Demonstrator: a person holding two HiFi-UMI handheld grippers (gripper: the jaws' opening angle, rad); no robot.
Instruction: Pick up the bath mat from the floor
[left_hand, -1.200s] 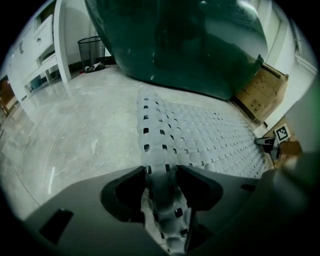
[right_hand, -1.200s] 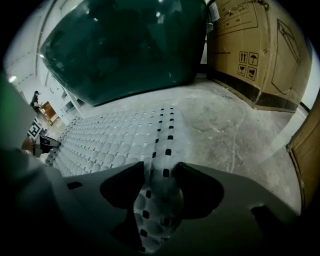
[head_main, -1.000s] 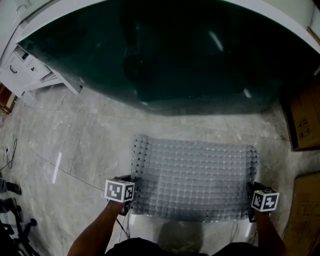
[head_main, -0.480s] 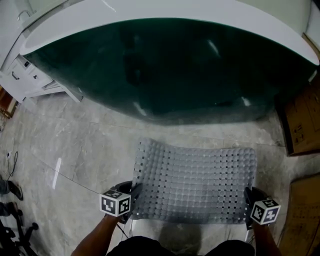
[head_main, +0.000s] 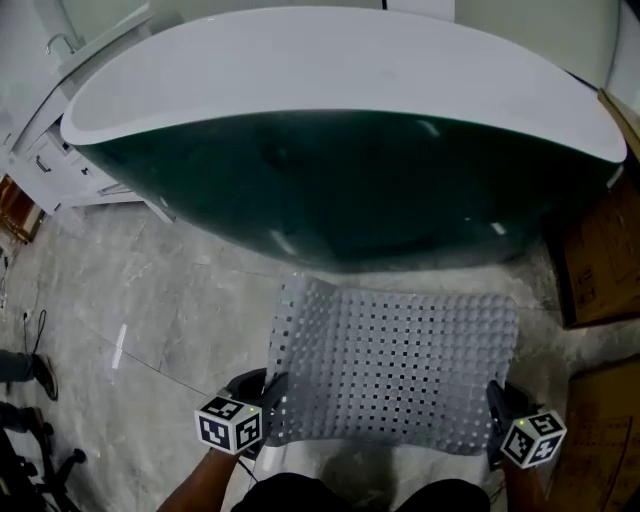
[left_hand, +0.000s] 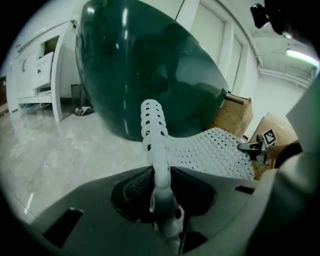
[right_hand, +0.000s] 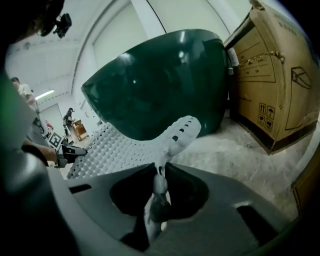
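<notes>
Mat (head_main: 400, 370) hung spread, raised near tub (head_main: 350, 190). Left gripper (left_hand: 160, 187) and right gripper (right_hand: 159, 186): jaws just closed, narrow, pinching near corners. Risk: thin edge grip could slip, floppy mat sagging free.

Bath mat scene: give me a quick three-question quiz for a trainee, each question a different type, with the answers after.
1. True or false: only one gripper grips the bath mat.
2. What stands just beyond the mat? A) a dark green bathtub B) a washing machine C) a sofa
3. What brown things stand at the right edge of the head view?
Key:
1. False. The left gripper and the right gripper are each shut on one side edge. Both sets of jaws have just been closing, with the mat between them.
2. A.
3. Cardboard boxes.
</notes>
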